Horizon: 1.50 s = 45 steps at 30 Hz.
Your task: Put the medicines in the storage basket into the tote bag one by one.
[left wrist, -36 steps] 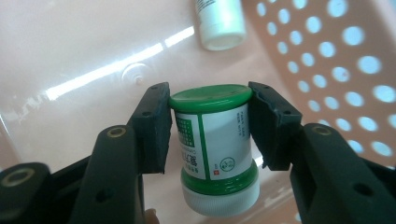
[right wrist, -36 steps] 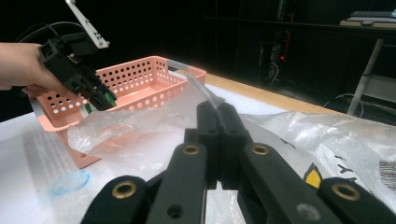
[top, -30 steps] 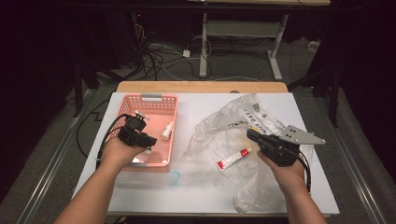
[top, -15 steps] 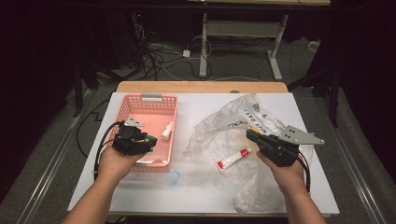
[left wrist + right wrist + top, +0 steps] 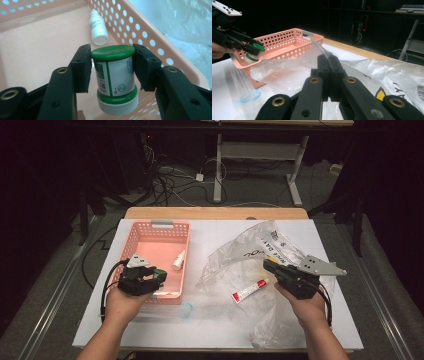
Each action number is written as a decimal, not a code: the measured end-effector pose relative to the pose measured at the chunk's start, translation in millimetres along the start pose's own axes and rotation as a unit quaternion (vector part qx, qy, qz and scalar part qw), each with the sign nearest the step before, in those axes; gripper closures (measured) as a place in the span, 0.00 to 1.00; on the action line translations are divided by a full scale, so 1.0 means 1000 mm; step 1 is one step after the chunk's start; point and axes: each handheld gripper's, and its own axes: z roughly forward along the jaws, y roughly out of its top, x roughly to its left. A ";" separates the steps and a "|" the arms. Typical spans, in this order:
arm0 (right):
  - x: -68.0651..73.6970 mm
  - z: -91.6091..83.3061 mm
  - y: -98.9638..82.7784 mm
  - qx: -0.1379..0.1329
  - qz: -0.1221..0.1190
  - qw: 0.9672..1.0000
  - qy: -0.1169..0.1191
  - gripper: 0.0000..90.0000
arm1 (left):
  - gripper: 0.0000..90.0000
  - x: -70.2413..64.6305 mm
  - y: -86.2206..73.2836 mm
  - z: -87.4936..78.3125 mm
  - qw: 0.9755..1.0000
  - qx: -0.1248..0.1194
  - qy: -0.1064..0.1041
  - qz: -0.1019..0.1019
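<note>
Your left gripper (image 5: 112,72) is pinching a small green-capped jar (image 5: 114,75) between its fingers (image 5: 81,67), the pads pressing on the green lid from either side; the jar is carrying a white label with green print and a white base below a green band. You are holding it just above the floor of the pink basket (image 5: 155,37), near the basket's near right corner in the high view, where the left gripper (image 5: 150,279) is hanging over the basket (image 5: 150,232). A small white dropper bottle (image 5: 98,27) is lying on its side on the basket floor beyond the jar, close to the perforated wall, apart from the jar. Your right gripper (image 5: 329,66) is sitting with its fingers (image 5: 337,75) pressed together on an edge of the clear plastic bag (image 5: 387,72), which is lying crumpled over the right half of the white counter (image 5: 210,330). In the high view a red-and-white tube (image 5: 248,290) is lying on the bag (image 5: 250,252) just left of the right gripper (image 5: 272,266), and a small bluish cap (image 5: 186,310) is resting on the counter in front of the basket.
</note>
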 end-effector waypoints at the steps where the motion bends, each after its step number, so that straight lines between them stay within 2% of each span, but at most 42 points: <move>1: 0.000 0.000 0.000 0.000 0.000 1.000 0.000 1.00 | 0.56 0.000 -0.001 0.000 1.000 -0.003 -0.001 0.000; 13: 0.000 0.002 -0.001 0.002 0.001 1.000 0.000 1.00 | 0.56 -0.009 -0.002 0.000 0.999 -0.048 0.000 0.005; 21: 0.000 0.004 -0.002 0.005 0.001 1.000 -0.001 1.00 | 0.56 -0.018 0.007 -0.004 0.998 -0.066 -0.013 0.015; 36: -0.001 0.003 -0.001 0.002 0.000 1.000 0.000 1.00 | 0.56 -0.053 0.025 -0.010 0.993 -0.091 -0.054 0.045; 45: -0.001 0.003 -0.001 0.002 0.000 1.000 0.000 1.00 | 0.56 -0.082 0.031 -0.008 0.989 -0.100 -0.092 0.066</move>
